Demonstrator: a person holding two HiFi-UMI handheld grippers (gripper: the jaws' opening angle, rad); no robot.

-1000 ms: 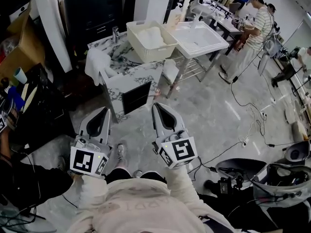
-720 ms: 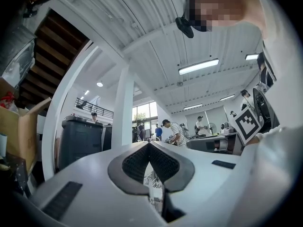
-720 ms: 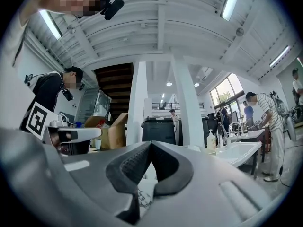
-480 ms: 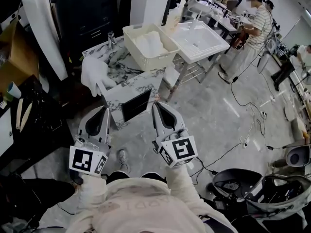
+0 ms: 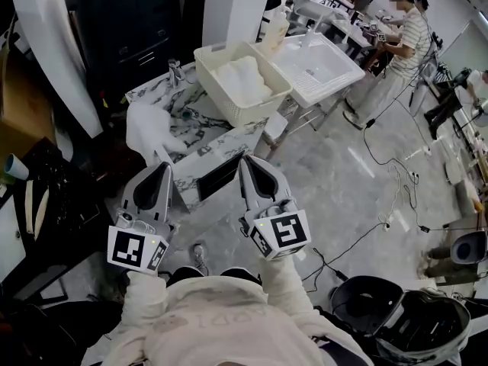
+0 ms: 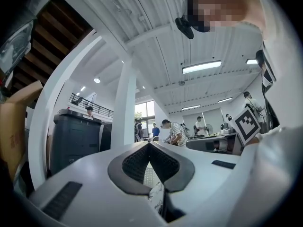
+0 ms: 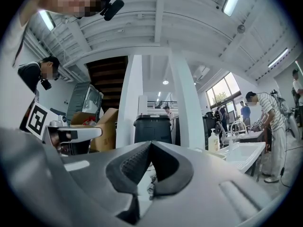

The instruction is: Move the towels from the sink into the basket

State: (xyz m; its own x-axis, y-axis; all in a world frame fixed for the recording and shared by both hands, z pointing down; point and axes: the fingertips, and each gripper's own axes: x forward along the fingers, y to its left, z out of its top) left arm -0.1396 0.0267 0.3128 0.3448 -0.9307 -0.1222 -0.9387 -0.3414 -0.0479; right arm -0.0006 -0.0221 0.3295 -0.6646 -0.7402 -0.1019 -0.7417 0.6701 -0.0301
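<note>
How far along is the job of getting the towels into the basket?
Done: white towels already lie in the cream plastic basket, and the white square sink looks empty. In hand: nothing; left gripper and right gripper are shut and empty. Left: one white towel draped over the marble counter edge.

Left gripper [image 5: 163,171] and right gripper [image 5: 248,164] point forward side by side, jaws together, empty.
</note>
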